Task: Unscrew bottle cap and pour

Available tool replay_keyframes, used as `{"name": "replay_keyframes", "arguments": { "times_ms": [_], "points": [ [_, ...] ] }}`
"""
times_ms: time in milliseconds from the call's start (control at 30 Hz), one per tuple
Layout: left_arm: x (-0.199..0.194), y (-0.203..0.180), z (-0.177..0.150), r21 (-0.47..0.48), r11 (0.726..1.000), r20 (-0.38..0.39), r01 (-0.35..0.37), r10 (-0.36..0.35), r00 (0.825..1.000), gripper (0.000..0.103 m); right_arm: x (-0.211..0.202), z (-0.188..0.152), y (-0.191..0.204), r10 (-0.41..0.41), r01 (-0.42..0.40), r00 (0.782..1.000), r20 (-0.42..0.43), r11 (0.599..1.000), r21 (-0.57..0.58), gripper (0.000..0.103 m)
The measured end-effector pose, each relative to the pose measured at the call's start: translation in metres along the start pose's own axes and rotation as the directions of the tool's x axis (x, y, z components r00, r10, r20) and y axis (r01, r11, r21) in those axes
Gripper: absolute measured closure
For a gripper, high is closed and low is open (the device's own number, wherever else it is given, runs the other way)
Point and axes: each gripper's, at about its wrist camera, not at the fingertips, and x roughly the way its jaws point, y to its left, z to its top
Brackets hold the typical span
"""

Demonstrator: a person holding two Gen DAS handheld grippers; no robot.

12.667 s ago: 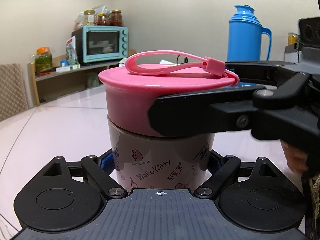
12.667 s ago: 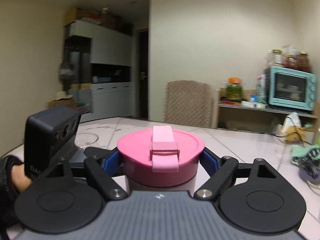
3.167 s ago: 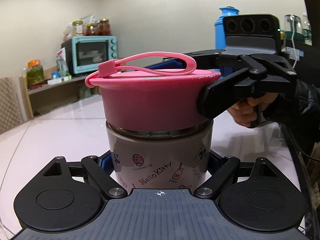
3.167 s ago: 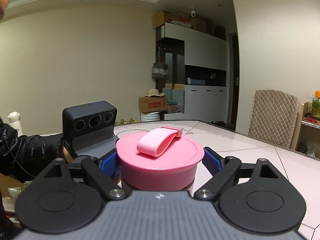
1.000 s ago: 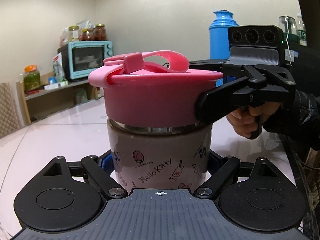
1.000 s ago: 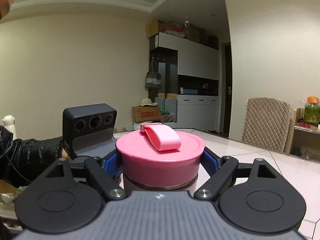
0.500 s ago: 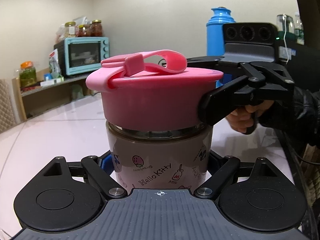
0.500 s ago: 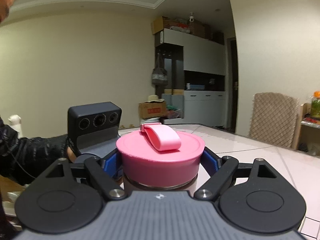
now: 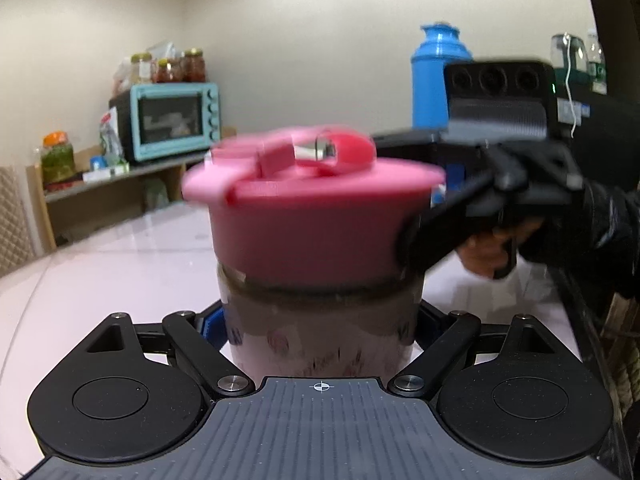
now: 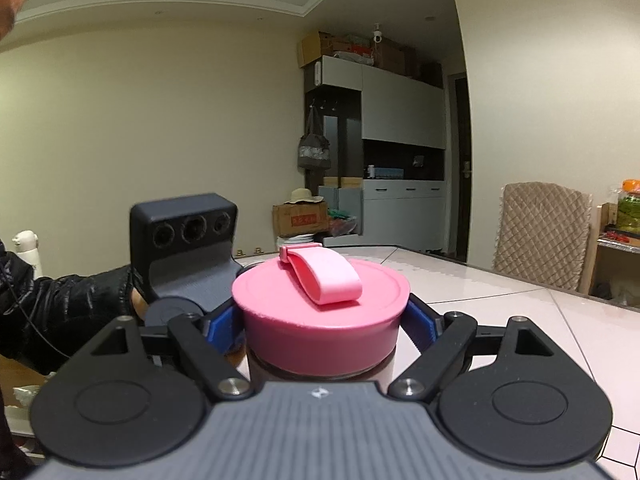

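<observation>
Pinching the cap (image 10: 320, 320) with the right gripper (image 10: 322, 322) while the left gripper (image 9: 320, 332) clamped the bottle (image 9: 320, 332), a slip could've spilled it.

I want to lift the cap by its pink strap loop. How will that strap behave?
The strap arches in a thin loop, so it is probably flexible and will flop. Pinned at one end on the pink cap, it would likely swing.
</observation>
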Motion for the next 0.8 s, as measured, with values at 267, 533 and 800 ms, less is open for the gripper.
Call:
{"name": "replay_keyframes", "arguments": {
  "times_ms": [267, 533, 800],
  "points": [
    [-0.002, 0.001, -0.002, -0.002, 1.0, 0.002, 0.004, -0.004, 1.0, 0.013, 0.004, 0.004, -0.005, 0.007, -0.007, 1.0, -0.016, 1.0, -0.004, 0.018],
    [0.001, 0.007, 0.001, -0.014, 1.0, 0.004, 0.009, -0.009, 1.0, 0.013, 0.006, 0.004, 0.017, -0.107, 0.106, 0.994, -0.036, 0.994, -0.03, 0.016],
    [0.002, 0.008, 0.002, -0.017, 1.0, 0.004, 0.006, -0.006, 1.0, 0.013, 0.011, -0.005, 0.076, -0.456, 0.455, 0.89, 0.017, 0.89, 0.04, 0.008]
  ]
}}
